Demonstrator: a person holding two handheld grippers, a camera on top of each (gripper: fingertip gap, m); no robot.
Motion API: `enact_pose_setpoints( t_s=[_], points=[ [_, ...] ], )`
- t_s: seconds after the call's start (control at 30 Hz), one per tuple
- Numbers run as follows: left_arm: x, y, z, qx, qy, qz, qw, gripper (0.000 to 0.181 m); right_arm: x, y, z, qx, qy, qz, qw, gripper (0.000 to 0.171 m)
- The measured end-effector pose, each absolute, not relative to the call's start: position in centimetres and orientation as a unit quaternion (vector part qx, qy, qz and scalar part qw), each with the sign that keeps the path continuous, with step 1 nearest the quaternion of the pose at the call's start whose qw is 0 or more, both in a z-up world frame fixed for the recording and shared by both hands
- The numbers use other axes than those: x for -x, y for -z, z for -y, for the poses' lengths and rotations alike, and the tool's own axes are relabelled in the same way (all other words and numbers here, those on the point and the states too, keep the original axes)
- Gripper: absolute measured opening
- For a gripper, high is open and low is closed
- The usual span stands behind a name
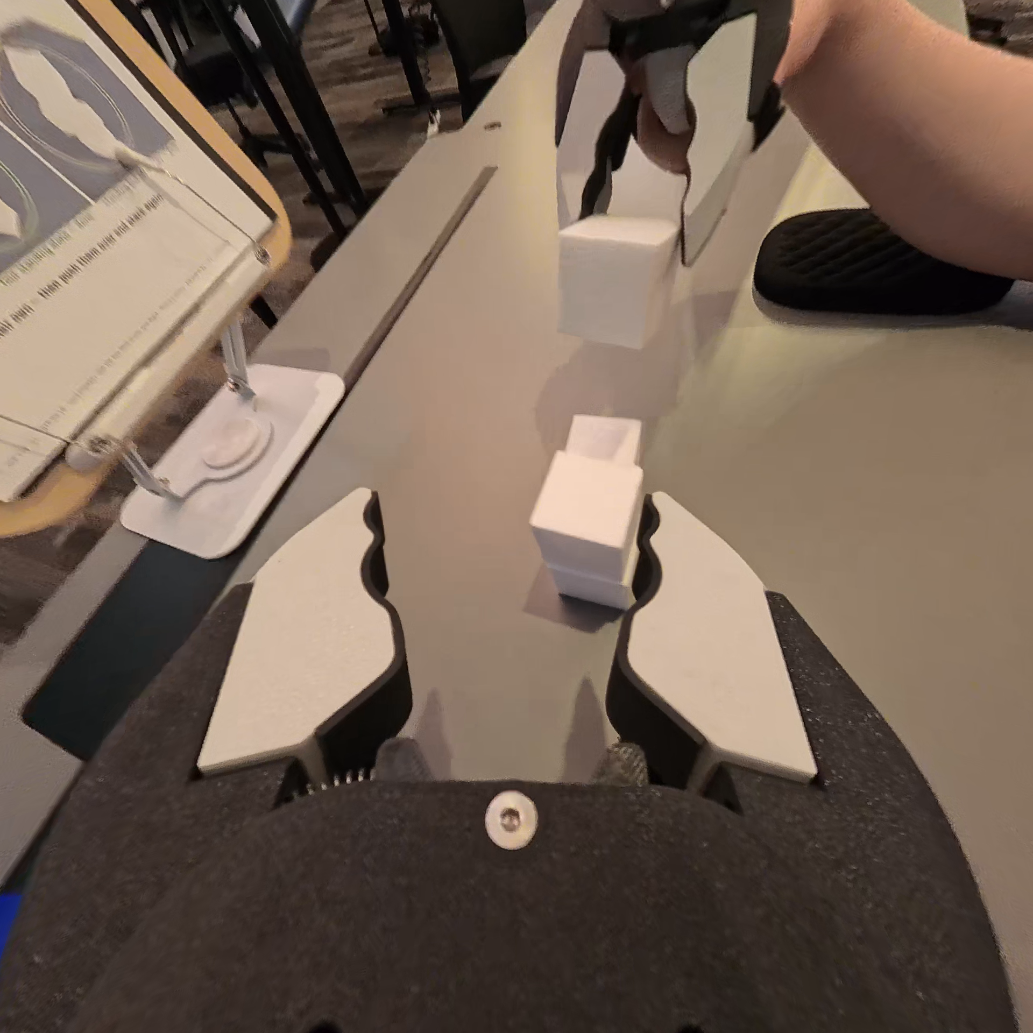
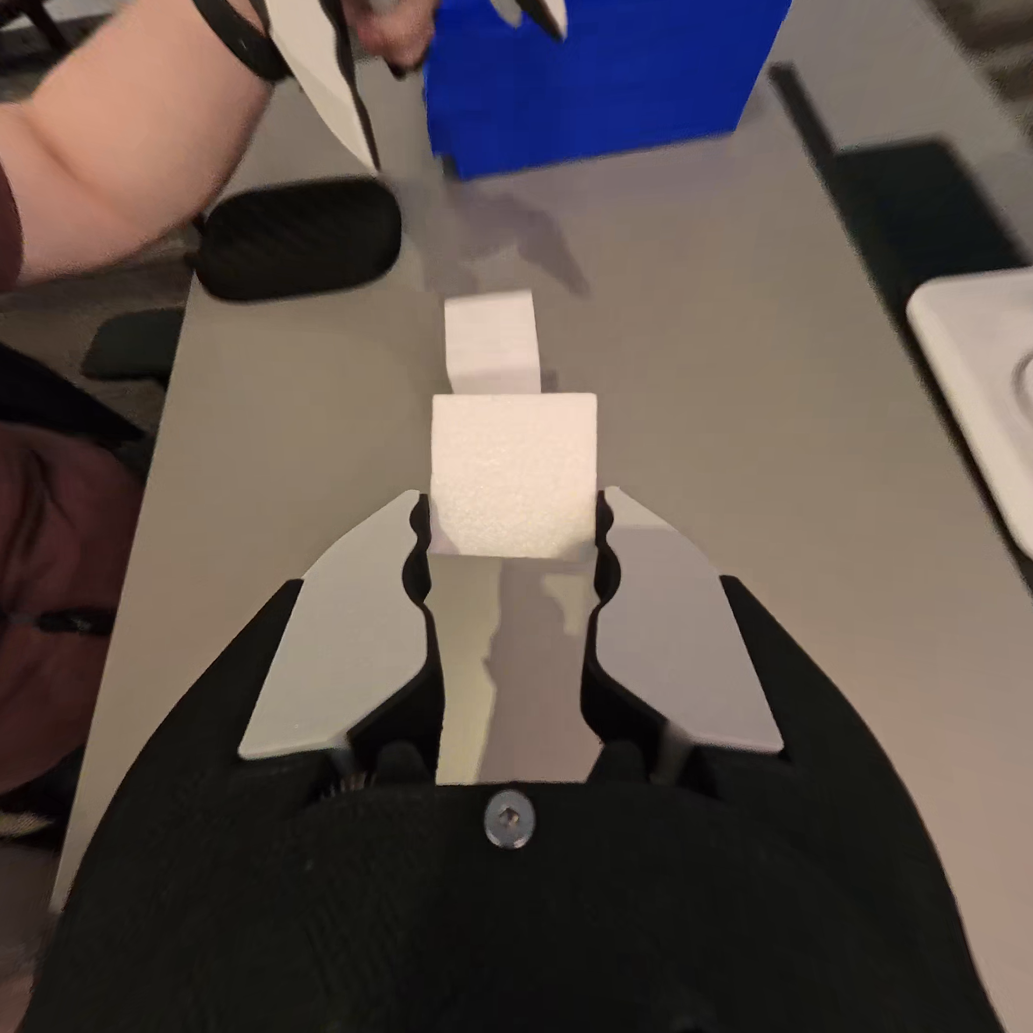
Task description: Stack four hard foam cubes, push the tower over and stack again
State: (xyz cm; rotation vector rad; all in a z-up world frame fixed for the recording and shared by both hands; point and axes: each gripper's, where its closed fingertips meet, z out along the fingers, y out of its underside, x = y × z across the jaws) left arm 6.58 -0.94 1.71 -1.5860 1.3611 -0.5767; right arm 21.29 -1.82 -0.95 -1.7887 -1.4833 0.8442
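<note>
The right gripper (image 2: 513,520) has its jaws clamped on a white foam cube (image 2: 513,475), held clear of the grey surface (image 2: 726,503). In the left wrist view that carried cube (image 1: 612,282) hangs in the upper middle of the frame, its shadow falling on the surface below it.

The stack (image 1: 587,536) sits lower in that frame, at centre right: two cubes one on the other, the top one turned slightly off square, with a further cube (image 1: 603,439) just behind them. Whether that one touches the stack I cannot tell. From the right wrist view, the stack (image 2: 492,344) shows just beyond and below the carried cube, so the coming move, as I judge it, is forward and down onto its top face. The cubes have no long axis; what matters is squaring faces before release.

The left gripper (image 1: 511,520) has its jaws apart and holds nothing; its right fingertip lies just beside the stack, so it is the nearer of the two and could nudge the tower.

A blue bin (image 2: 598,84) stands at the top of the right wrist view; its contents are not visible. A document stand (image 1: 128,235) occupies the upper left of the left wrist view.
</note>
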Motion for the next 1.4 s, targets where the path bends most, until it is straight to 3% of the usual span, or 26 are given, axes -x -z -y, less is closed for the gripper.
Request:
enact_pose_setpoints(
  t_s=[0.17,0.47,0.73,0.9,1.0,1.17,1.4],
  points=[
    [-6.2,-4.1,0.0,0.640,0.249,-0.590,0.424,0.081,-15.2,-1.3,2.8,0.666,-0.350,0.582,0.310,0.058],
    [-3.3,-0.6,-1.8,0.659,0.262,-0.572,0.412,0.077,-11.0,1.6,2.1,0.687,-0.299,0.621,0.231,0.058],
    [-2.8,-1.4,-1.7,0.643,0.284,-0.565,0.433,0.076,-10.4,3.4,2.2,0.699,-0.273,0.633,0.189,0.058],
    [-2.5,-2.6,-1.6,0.633,0.297,-0.555,0.451,0.077,-10.6,1.5,1.8,0.678,-0.283,0.620,0.276,0.081],
    [-2.1,-3.2,-1.4,0.624,0.301,-0.552,0.463,0.077,-13.0,0.2,2.1,0.639,-0.323,0.597,0.363,0.082],
    [-1.6,-4.0,-1.4,0.614,0.320,-0.542,0.476,0.074,-18.7,6.7,0.7,0.672,-0.335,0.541,0.380,0.083],
    [-1.9,-3.7,-1.6,0.617,0.314,-0.546,0.472,0.080,-17.9,13.0,1.2,0.693,-0.312,0.542,0.358,0.082]
  ],
)
